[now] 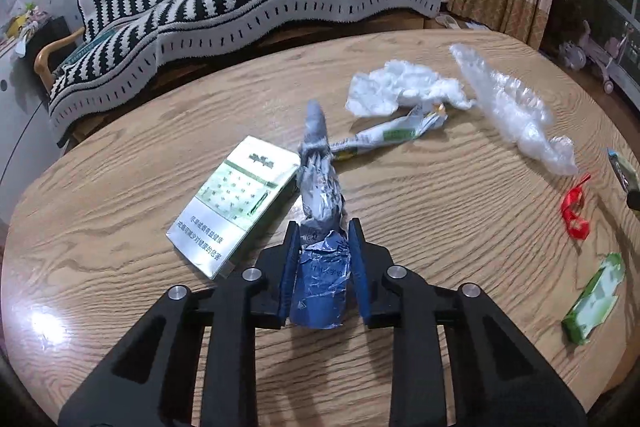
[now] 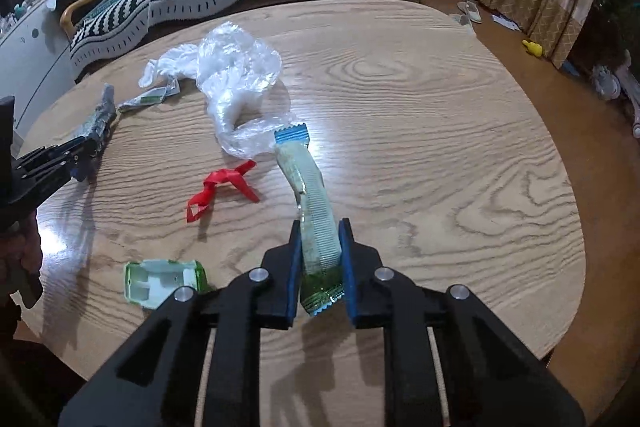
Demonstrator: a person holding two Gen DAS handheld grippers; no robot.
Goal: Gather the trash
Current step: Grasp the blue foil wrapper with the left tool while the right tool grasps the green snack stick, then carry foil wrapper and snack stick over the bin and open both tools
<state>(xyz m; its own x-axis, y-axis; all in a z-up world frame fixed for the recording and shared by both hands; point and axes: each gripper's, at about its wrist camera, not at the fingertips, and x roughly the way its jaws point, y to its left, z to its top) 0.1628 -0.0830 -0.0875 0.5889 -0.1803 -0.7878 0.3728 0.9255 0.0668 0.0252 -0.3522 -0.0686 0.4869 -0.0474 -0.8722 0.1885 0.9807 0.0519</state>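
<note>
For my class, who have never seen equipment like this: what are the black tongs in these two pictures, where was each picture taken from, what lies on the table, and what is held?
There is no robot arm. A person holds one handheld gripper in each hand, each carrying a wide-angle camera looking forward along its jaws.

The left gripper in its own camera's picture is closed on a crumpled blue and silver foil wrapper. The right gripper in the other picture is closed on a long pale snack packet.

Loose on the round wooden table lie a clear plastic bag, white crumpled plastic, a red ribbon, a torn green carton, a green and white box and a rolled printed wrapper.
</note>
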